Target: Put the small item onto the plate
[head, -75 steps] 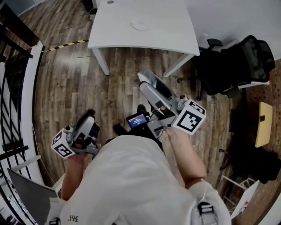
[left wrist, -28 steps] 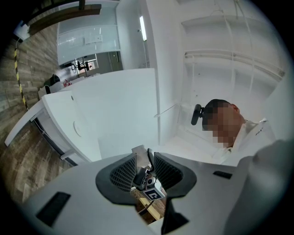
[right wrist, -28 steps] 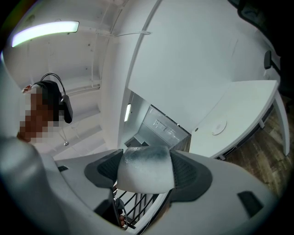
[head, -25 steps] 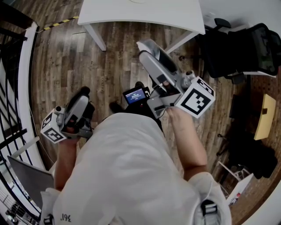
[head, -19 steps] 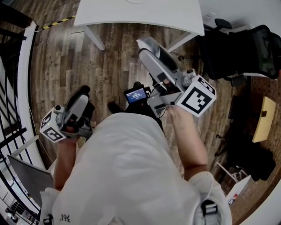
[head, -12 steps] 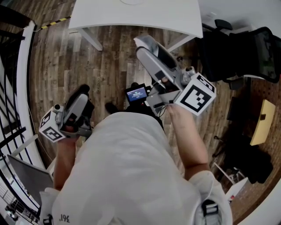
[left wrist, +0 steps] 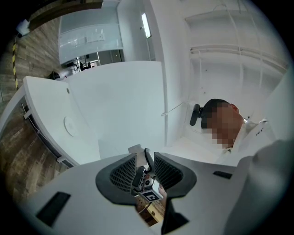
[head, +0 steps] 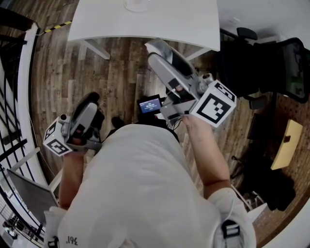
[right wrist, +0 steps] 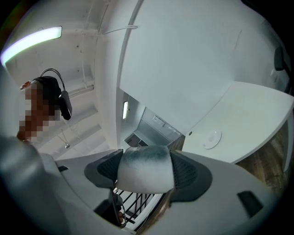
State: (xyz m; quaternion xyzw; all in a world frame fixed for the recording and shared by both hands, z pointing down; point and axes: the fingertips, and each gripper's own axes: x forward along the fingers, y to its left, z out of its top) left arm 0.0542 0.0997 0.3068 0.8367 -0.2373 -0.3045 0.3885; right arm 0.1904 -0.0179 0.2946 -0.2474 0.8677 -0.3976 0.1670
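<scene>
A white plate point(head: 137, 5) lies on the white table point(head: 184, 19) at the top of the head view, well ahead of both grippers. My right gripper point(head: 157, 48) points toward the table and is shut on a small white item with a grey-smudged face point(right wrist: 146, 167), which fills the space between its dark pads point(right wrist: 103, 170). The right gripper view shows the plate point(right wrist: 212, 138) far off on the table point(right wrist: 248, 114). My left gripper point(head: 92, 102) hangs low at the left. Its jaws point(left wrist: 145, 167) stand a narrow gap apart with nothing in them. The plate point(left wrist: 70, 125) also shows in the left gripper view.
A black office chair point(head: 271, 63) stands right of the table. A black and white railing point(head: 14, 97) runs down the left side. A small device with a lit screen point(head: 150, 104) sits at the person's waist. The floor is wood planks point(head: 121, 77).
The table has drawn closer and the plate now shows at the top edge. Both grippers keep their poses, and the right one still holds the small item.
</scene>
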